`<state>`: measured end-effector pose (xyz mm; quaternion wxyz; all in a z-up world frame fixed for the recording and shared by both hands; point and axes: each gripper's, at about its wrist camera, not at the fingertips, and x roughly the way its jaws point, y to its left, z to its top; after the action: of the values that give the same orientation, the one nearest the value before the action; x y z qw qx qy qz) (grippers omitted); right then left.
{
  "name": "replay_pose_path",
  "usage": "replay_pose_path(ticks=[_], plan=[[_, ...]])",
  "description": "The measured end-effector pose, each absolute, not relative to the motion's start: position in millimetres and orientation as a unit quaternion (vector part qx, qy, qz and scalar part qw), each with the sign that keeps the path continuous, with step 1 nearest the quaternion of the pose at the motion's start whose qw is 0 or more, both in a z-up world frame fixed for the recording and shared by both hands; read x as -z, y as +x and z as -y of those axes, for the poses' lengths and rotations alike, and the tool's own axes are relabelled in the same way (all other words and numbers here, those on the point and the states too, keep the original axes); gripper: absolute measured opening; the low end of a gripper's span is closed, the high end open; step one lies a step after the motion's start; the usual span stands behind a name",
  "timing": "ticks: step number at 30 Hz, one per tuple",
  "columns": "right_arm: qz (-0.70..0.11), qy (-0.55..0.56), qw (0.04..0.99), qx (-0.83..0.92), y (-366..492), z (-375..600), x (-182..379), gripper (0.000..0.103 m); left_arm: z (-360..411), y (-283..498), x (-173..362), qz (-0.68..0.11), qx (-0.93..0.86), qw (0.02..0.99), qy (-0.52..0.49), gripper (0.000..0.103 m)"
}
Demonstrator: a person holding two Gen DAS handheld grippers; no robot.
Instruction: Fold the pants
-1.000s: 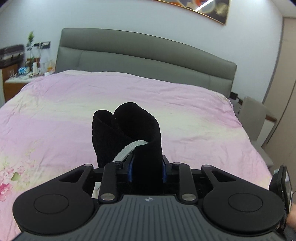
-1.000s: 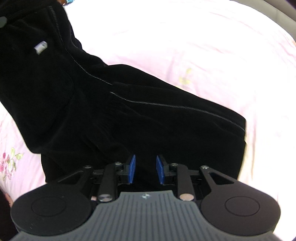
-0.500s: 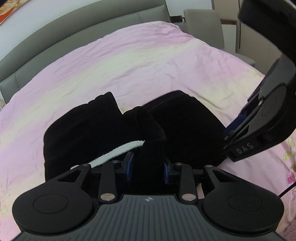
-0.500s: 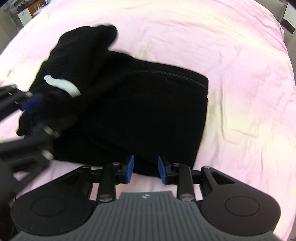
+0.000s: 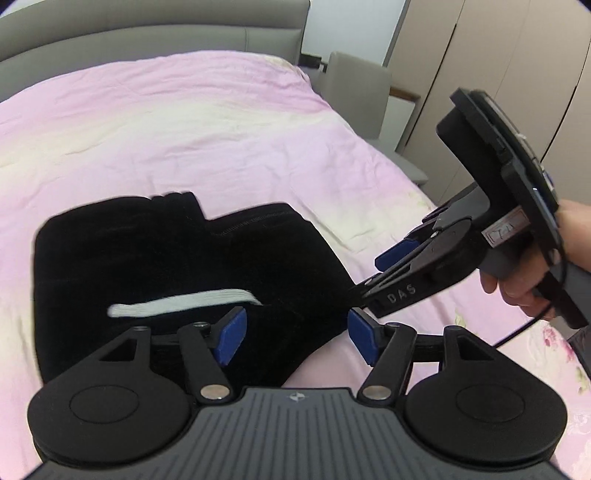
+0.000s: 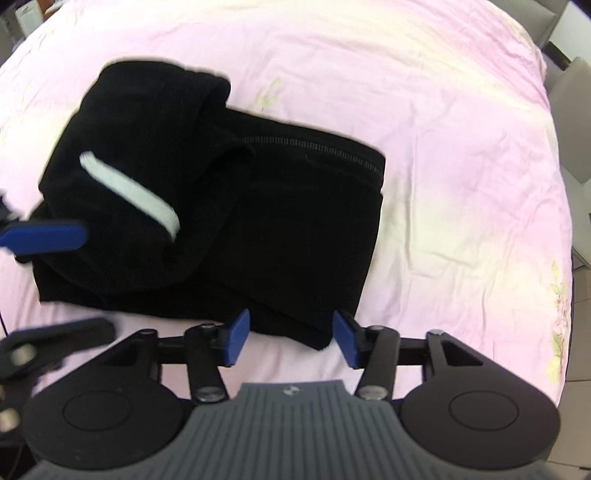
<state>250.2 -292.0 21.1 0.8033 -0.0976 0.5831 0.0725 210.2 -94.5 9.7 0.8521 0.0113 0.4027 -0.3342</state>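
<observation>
Black pants (image 5: 177,266) lie folded in a bundle on the pink bed, with a white label strip (image 5: 184,303) on the upper fold. In the right wrist view the pants (image 6: 288,221) lie flat on the right, with a thicker rolled fold and the white strip (image 6: 129,192) on the left. My left gripper (image 5: 295,334) is open and empty at the pants' near edge. My right gripper (image 6: 290,332) is open and empty over the pants' near corner. It shows from the side in the left wrist view (image 5: 369,273).
The pink floral bedsheet (image 6: 443,129) spreads around the pants. A grey padded headboard (image 5: 147,26) stands at the back. A grey chair (image 5: 354,85) and beige wardrobe doors (image 5: 498,81) stand past the bed's right edge.
My left gripper opened and let go of the pants' fold, which dropped onto the rest of the pants. My right gripper opened wider and stays at the near edge.
</observation>
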Motion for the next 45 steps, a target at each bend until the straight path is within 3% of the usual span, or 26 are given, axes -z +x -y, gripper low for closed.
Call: replay_pose_path(ticks=[5, 11, 29, 34, 40, 42, 43, 44, 45], plan=[[-0.554, -0.053, 0.828, -0.069, 254, 286, -52, 0.073, 34, 230, -20, -0.395, 0.271, 0.878, -0.024, 0.074], [-0.53, 0.001, 0.845, -0.072, 273, 258, -63, 0.085, -17, 262, -3, -0.412, 0.173, 0.895, -0.008, 0.074], [-0.579, 0.164, 0.798, -0.036, 322, 289, 21, 0.086, -64, 294, 51, -0.454, 0.17, 0.874, -0.039, 0.073], [-0.571, 0.265, 0.77, -0.108, 329, 286, 43, 0.086, -55, 303, 66, -0.47, 0.176, 0.863, -0.05, 0.066], [-0.579, 0.264, 0.761, -0.126, 344, 265, 73, 0.092, -45, 308, 74, -0.478, 0.178, 0.859, -0.039, 0.059], [-0.576, 0.27, 0.762, -0.12, 345, 260, 78, 0.091, -43, 309, 76, -0.483, 0.173, 0.858, -0.035, 0.059], [-0.571, 0.258, 0.77, -0.118, 345, 255, 77, 0.084, -43, 310, 76, -0.483, 0.172, 0.858, -0.034, 0.059], [-0.564, 0.24, 0.781, -0.122, 343, 250, 70, 0.065, -43, 309, 75, -0.484, 0.174, 0.857, -0.034, 0.058], [-0.554, 0.22, 0.792, -0.136, 340, 244, 58, 0.057, -44, 308, 74, -0.484, 0.174, 0.857, -0.033, 0.058]])
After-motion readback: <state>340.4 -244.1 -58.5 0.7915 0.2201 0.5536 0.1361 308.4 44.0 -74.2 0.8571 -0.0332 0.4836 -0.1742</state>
